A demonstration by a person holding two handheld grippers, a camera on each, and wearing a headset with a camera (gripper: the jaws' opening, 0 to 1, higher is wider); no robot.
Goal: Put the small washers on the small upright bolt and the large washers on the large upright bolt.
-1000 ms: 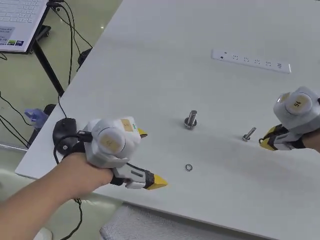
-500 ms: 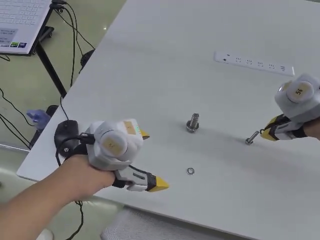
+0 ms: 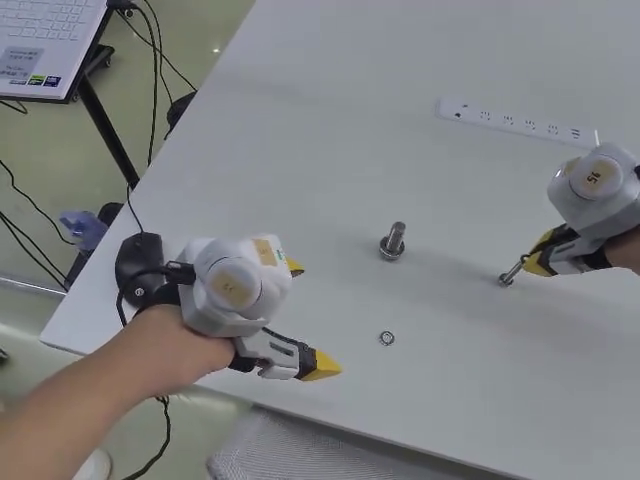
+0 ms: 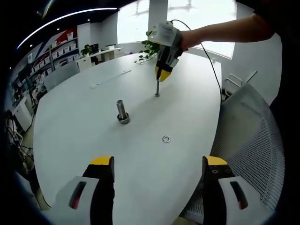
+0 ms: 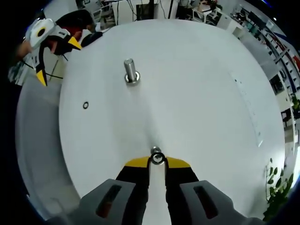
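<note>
Your right tool (image 3: 528, 266) is clamped on the small bolt (image 3: 510, 275), its head touching the table (image 3: 350, 120), probably to stand it upright. Your left tool (image 3: 305, 316) is wide open and empty near a loose washer (image 3: 387, 338). Next, let go gently so the bolt stands

- small bolt (image 3: 510, 274): one end is buried between the right gripper (image 3: 528, 266) tips, which pinch it; I can't read its length.
- washer (image 3: 387, 338) near the worktop's front edge: too small for me to call small or large.
- large bolt (image 3: 393, 241) base: washer count unreadable from here.
- laptop (image 3: 45, 40): cropped by the head view's top-left corner.
</note>
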